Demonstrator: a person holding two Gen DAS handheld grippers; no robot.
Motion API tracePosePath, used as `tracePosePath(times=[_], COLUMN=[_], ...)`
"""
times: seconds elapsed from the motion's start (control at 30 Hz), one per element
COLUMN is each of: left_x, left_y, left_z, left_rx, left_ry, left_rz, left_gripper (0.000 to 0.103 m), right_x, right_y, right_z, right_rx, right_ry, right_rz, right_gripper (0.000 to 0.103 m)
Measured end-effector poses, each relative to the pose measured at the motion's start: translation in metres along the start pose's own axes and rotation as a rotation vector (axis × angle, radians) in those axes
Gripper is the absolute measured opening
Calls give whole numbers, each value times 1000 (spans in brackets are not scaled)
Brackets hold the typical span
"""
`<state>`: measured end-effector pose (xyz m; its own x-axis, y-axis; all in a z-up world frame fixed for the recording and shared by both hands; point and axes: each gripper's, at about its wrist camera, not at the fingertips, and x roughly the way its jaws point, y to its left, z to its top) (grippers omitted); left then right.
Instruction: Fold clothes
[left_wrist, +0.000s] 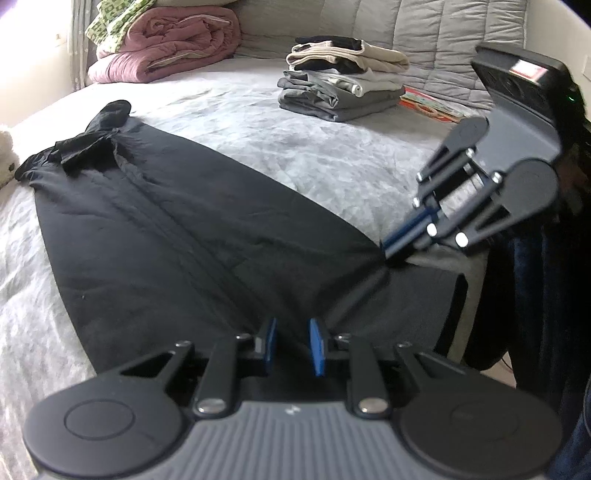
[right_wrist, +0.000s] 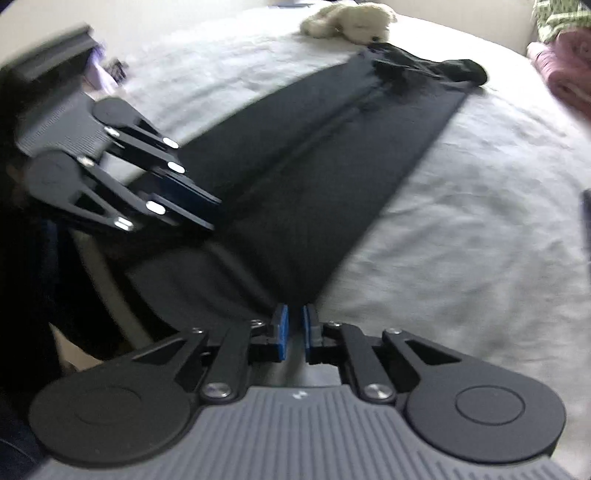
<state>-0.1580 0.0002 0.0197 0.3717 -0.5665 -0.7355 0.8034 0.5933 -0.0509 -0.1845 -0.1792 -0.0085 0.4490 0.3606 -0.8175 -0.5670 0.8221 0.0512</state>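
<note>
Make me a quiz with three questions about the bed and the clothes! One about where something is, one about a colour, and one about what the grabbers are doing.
1. Where is the stack of folded clothes?
A. On the bed, beyond the spread-out garment
B. On the floor
C. On top of the pink blanket

2. What colour is the long garment spread on the bed?
A. White
B. Black
C. Green

3. What is the right gripper doing?
A. Standing wide open in the air
B. Holding the fluffy toy
C. Pinching the near edge of the garment

Answers:
1 A: the stack sits on the grey bedcover, past the garment's far side.
2 B: the cloth is black all along its length.
3 C: its blue pads are nearly together with the black hem between them, like the left gripper beside it.
</note>
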Motion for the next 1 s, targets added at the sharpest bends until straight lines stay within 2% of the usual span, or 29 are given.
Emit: tracePosePath(times=[0.13, 0.23, 0.4, 0.47, 0.53, 0.6, 0.8, 1.0], left_x=[1, 1, 2, 3, 3, 3, 2, 1], left_y=[-2, -1, -1, 1, 1, 1, 2, 3], left_z=[1, 0, 0, 0, -1, -2, -2, -3], left_rx=[21, 21, 31, 29, 31, 36, 46, 49], left_ry=[2, 1, 2, 1, 0, -2, -5, -5], left_rz=[1, -3, -10, -15, -19, -22, -39, -48], left_gripper=[20, 20, 20, 20, 20, 20, 19, 19], right_x=[-11, -13, 37, 62, 80, 86, 111, 126], right_y=[-10, -17, -10, -10, -18, -30, -54, -76], right_z=[22, 52, 89, 97, 105, 114, 144, 171], right_rx=[4, -4, -124, -172, -179, -151, -156, -108], right_ry=[-58, -128, -117, -92, -89, -107, -110, -108], right_rz=[36, 81, 129, 112, 80, 87, 11, -7], right_gripper=[11, 14, 16, 15, 6, 6, 5, 0])
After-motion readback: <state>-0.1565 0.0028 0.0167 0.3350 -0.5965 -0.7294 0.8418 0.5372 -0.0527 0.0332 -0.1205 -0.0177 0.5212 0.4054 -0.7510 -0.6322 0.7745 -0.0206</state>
